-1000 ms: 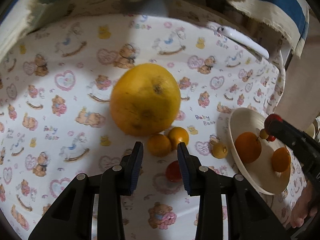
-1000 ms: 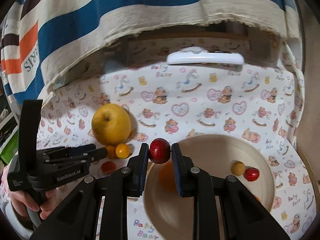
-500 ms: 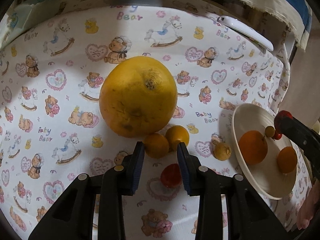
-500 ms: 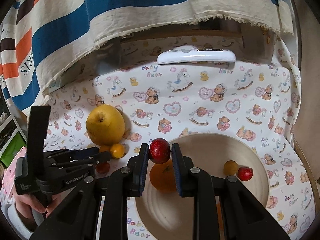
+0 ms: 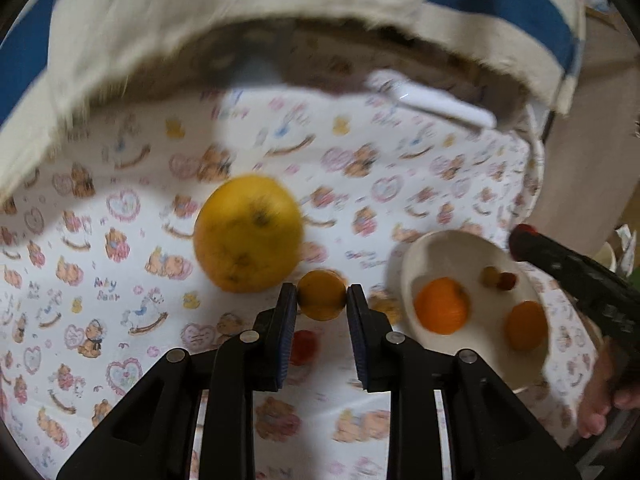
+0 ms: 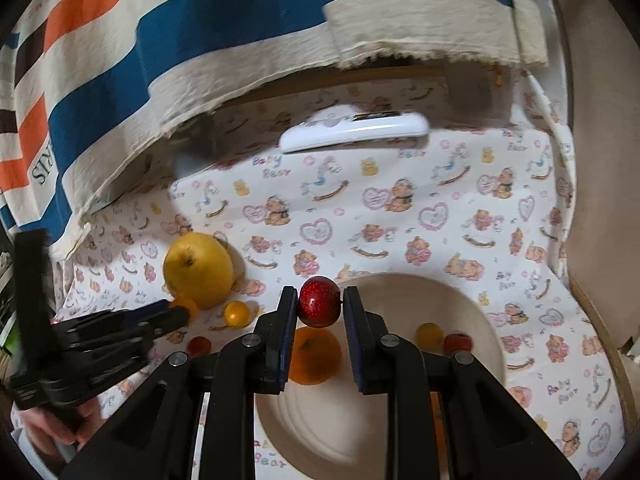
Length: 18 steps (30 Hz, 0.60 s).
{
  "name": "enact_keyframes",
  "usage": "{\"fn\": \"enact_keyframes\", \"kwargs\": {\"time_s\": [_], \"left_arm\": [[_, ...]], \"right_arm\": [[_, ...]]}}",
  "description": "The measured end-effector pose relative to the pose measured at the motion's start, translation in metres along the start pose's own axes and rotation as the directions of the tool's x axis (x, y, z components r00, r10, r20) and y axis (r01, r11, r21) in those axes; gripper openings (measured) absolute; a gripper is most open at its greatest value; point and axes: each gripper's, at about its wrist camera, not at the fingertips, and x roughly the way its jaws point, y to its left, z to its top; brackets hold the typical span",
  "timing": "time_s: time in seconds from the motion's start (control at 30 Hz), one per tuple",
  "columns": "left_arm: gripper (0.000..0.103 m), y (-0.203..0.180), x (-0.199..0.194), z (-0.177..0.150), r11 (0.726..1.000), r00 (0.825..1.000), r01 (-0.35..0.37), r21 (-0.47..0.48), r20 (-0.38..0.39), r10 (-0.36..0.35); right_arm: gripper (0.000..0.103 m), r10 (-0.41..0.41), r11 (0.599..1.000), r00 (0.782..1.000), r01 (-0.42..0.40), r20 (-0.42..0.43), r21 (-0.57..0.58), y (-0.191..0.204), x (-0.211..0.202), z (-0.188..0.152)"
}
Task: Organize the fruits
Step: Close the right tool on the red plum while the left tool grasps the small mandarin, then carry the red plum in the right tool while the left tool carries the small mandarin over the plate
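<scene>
My left gripper (image 5: 321,300) holds a small orange fruit (image 5: 321,295) lifted off the cloth; its jaws are closing, both pads pressing on it. Just behind sits a large yellow citrus (image 5: 248,234). A small red tomato (image 5: 304,346) lies on the cloth below the jaws. My right gripper (image 6: 320,308) is shut on a red speckled fruit (image 6: 320,302) above the left part of the cream bowl (image 6: 480,312). The bowl holds an orange (image 6: 314,356), a small yellow fruit (image 6: 429,334) and a small red one (image 6: 458,342). A yellow-orange fruit (image 6: 237,314) rests on the cloth.
A white remote (image 6: 352,132) lies at the back of the bear-print cloth (image 6: 400,240). A striped towel (image 6: 200,40) hangs over the back edge. A second orange (image 5: 526,325) sits in the bowl (image 5: 408,264). A hand (image 5: 600,400) grips the right tool.
The left gripper shut on one of the two small orange fruits and lifted it, drawing back from the large citrus. The right gripper, still holding the red fruit, shifted a little over the bowl.
</scene>
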Motion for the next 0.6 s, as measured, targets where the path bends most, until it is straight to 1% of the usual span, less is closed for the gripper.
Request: {"fn": "enact_keyframes", "kwargs": {"time_s": [0.07,0.13,0.2,0.27,0.37,0.43,0.5,0.6], "left_arm": [[0.025,-0.011,-0.007,0.004,1.000,1.000,0.002,0.019,0.002,-0.002],[0.025,-0.022,-0.010,0.006,0.999,1.000,0.023,0.034,0.003,-0.023],[0.025,-0.032,-0.009,0.007,0.998,0.999,0.034,0.047,-0.001,-0.034],[0.025,-0.039,-0.005,0.006,0.997,0.999,0.052,0.050,-0.008,-0.051],[0.025,-0.048,0.004,0.005,0.995,0.996,0.088,0.039,-0.029,-0.087],[0.025,-0.056,0.009,0.003,0.994,0.993,0.106,0.039,-0.049,-0.104],[0.025,-0.064,0.013,0.001,0.992,0.991,0.117,0.052,-0.066,-0.113],[0.025,-0.074,0.014,-0.003,0.990,0.991,0.118,0.072,-0.078,-0.112]], "right_arm": [[0.024,-0.017,1.000,1.000,0.017,-0.001,0.006,-0.004,-0.004,0.002],[0.024,-0.037,0.999,0.999,0.037,0.004,0.009,-0.008,-0.008,0.004],[0.024,-0.087,0.996,0.996,0.087,0.012,-0.009,-0.009,-0.012,0.006],[0.024,-0.103,0.995,0.995,0.103,0.016,-0.012,-0.013,-0.015,0.008],[0.024,-0.105,0.994,0.994,0.105,-0.013,0.019,-0.024,-0.011,0.009],[0.024,-0.126,0.992,0.991,0.127,-0.036,0.021,-0.030,-0.005,0.009],[0.024,-0.150,0.988,0.987,0.151,-0.059,0.016,-0.035,0.002,0.008],[0.024,-0.161,0.986,0.982,0.164,-0.101,0.024,-0.043,0.011,0.005]]}}
